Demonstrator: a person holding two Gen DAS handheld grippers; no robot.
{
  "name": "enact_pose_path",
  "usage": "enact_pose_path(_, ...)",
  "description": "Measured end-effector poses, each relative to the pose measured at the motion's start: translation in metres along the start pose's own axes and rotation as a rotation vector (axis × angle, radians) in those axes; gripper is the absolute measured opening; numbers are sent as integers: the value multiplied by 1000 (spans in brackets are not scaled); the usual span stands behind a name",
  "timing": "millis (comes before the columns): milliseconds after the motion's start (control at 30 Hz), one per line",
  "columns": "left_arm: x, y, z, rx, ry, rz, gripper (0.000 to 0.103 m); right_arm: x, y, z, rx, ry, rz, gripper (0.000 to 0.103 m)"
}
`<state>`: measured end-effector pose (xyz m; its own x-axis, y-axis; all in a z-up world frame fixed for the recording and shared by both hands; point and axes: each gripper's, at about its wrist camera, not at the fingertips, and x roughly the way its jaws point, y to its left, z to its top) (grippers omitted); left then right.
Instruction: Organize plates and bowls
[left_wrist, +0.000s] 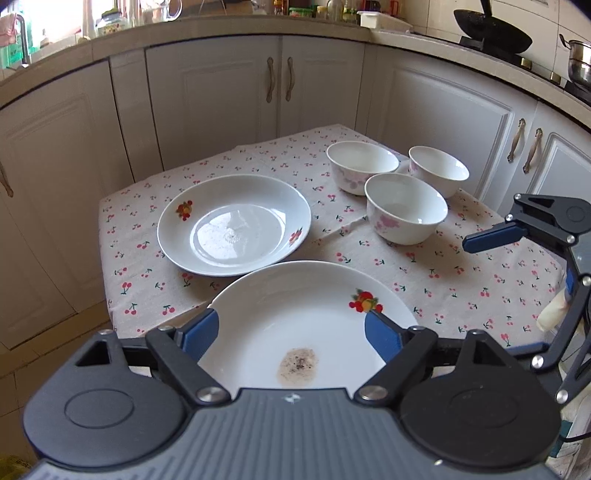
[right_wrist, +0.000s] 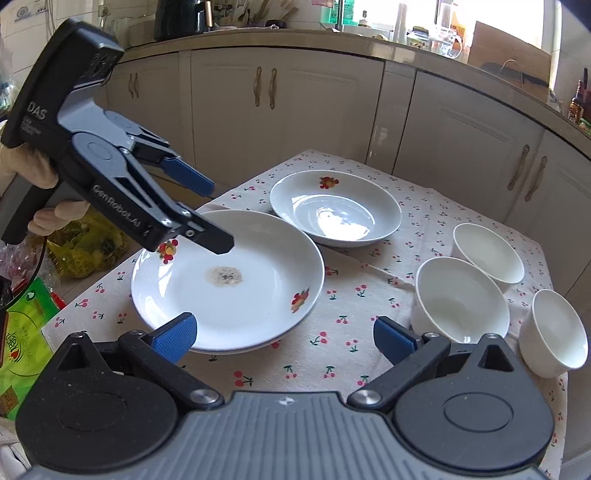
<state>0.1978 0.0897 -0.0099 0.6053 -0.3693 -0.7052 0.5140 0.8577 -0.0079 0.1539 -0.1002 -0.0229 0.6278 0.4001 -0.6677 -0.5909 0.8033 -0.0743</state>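
A: Report tool state, starting at the left.

B: In the right wrist view the left gripper (right_wrist: 218, 218) is at the far left, held in a person's hand (right_wrist: 26, 173). Its jaws stand apart over the near plate (right_wrist: 258, 295) with nothing between them; the pads press on nothing. Its own camera confirms this — the blue pads (left_wrist: 201, 332) sit either side of the plate's near rim, clear of it.

A: Condition of that plate?

B: White, fruit motifs on the rim, a brownish speckled stain (right_wrist: 224, 275) at its centre. It lies flat on the cherry-print tablecloth (right_wrist: 332, 354).

A: Next item to the right?

B: The far plate (right_wrist: 336, 210), clean, same motif. Its rim lies just beside the near plate's far edge; whether the two touch cannot be told.

A: The bowls?

B: Three white bowls (right_wrist: 461, 299) stand upright in a close cluster on the right part of the cloth, well apart from the plates. All are empty.

A: Right tool?

B: The right gripper (right_wrist: 284, 338) has its jaws spread wide — empty, above bare cloth between the near plate and the nearest bowl.
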Motion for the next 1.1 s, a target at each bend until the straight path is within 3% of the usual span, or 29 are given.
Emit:
enact_pose_path(433,-23,10,-2,-12,-122,73,90,-8,-17,18,-3,-40,-23,103)
enact_pose_path(767,-14,29,0,-61,-153,80,91,4,-23,34,28,-52,-33,103)
enact_pose_path(1100,-5,77,13,-98,-228,126,91,20,-42,55,181,-35,-26,103)
